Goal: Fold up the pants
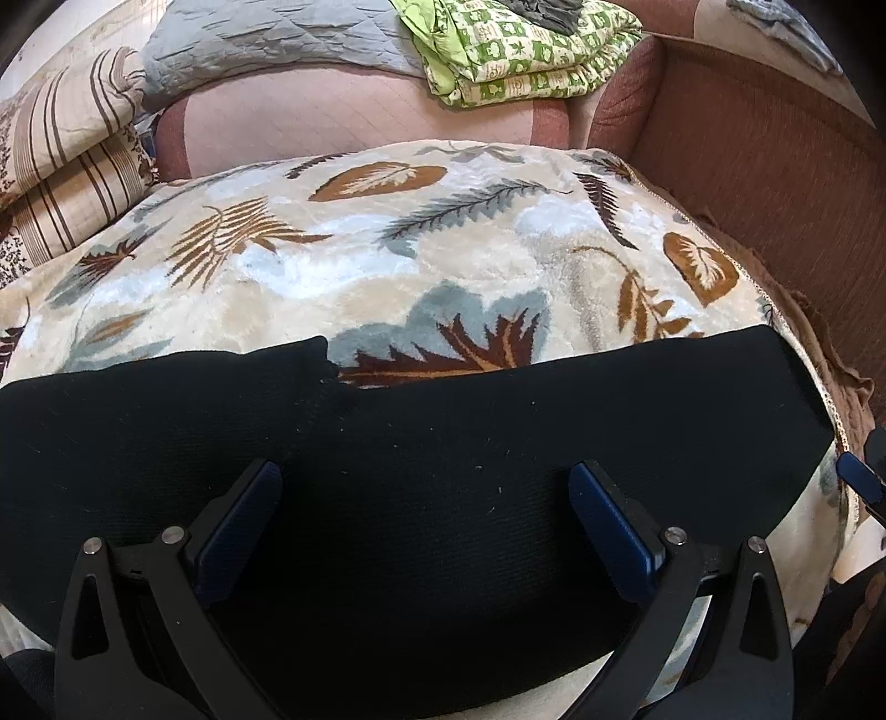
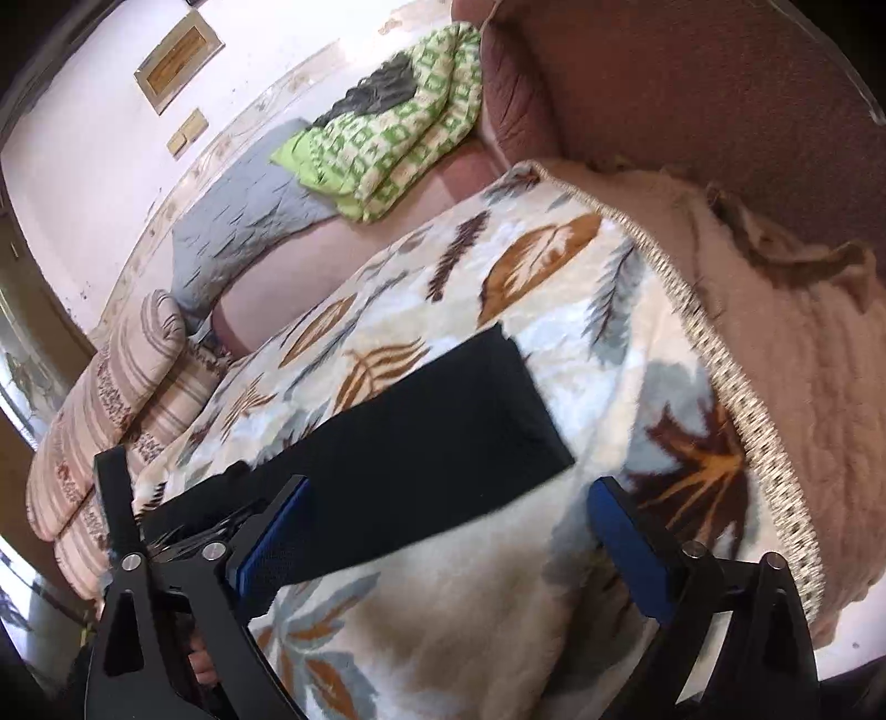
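The black pants (image 1: 421, 443) lie flat as a long band across the leaf-print blanket (image 1: 387, 249), which covers a cushion on the brown sofa (image 1: 747, 138). The left gripper (image 1: 426, 487) hangs right over the pants with its jaws spread wide — the dark cloth fills the whole gap between the blue pads (image 1: 238, 531), and nothing is pinched. In the right wrist view the pants (image 2: 443, 421) run up and away, their squared end resting on the blanket (image 2: 609, 332). The right gripper (image 2: 448, 520) is spread open too; its left pad (image 2: 271, 543) sits over the near edge of the pants, while the other pad is over bare blanket — beside the cloth, not on it. At the back of the sofa sit a folded green quilt (image 1: 520, 55), a grey quilt (image 1: 266, 39) and striped pillows (image 1: 72, 166).
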`<state>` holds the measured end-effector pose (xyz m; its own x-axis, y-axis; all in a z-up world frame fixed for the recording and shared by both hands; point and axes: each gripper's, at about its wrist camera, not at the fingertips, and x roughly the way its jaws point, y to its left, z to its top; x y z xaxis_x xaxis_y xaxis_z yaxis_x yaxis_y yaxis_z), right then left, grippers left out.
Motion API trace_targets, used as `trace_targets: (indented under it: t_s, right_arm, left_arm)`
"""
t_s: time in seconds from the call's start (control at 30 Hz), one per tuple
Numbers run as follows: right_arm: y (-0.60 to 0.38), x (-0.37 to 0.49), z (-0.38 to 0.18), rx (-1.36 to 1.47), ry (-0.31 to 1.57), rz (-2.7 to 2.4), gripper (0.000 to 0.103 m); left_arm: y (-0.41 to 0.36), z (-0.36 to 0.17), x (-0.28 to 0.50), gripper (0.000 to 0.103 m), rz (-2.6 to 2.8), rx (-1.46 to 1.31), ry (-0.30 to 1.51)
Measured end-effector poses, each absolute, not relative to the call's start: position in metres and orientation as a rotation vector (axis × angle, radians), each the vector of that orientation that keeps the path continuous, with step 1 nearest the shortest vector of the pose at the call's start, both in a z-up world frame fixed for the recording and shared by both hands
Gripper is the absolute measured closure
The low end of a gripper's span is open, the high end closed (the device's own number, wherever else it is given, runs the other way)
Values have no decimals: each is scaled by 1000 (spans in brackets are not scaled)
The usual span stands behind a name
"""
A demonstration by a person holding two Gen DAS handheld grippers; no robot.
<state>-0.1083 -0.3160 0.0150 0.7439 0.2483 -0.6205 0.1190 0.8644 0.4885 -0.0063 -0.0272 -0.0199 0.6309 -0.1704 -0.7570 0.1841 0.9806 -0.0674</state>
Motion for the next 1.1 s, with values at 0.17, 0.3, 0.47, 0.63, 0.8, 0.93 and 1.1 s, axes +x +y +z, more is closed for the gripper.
trace_targets:
  t_s: [0.17, 0.3, 0.47, 0.63, 0.8, 0.93, 1.1]
  right_arm:
    - [-319, -108, 12, 548, 748, 69, 6]
    - [-323, -105, 10, 582, 736, 80, 9]
    - [-327, -93, -1, 659, 751, 127, 20]
    - [-350, -92, -13, 796, 737, 37, 50]
    - [-349, -102, -16, 842, 747, -1, 57]
    - [-352, -90, -19, 899, 709, 28, 50]
    - [-357, -101, -22, 972, 682, 65, 53]
  left_arm:
    - [-30, -20, -8, 0, -187, 15, 856]
    - [-30, -21, -8, 0, -183, 15, 856]
    - [-27, -20, -9, 0, -192, -10, 851]
    - [-27, -20, -9, 0, -192, -11, 850]
    - [-27, -20, -9, 0, -191, -15, 849]
    - [-28, -19, -9, 0, -181, -15, 846]
    - [-28, -19, -9, 0, -185, -20, 844]
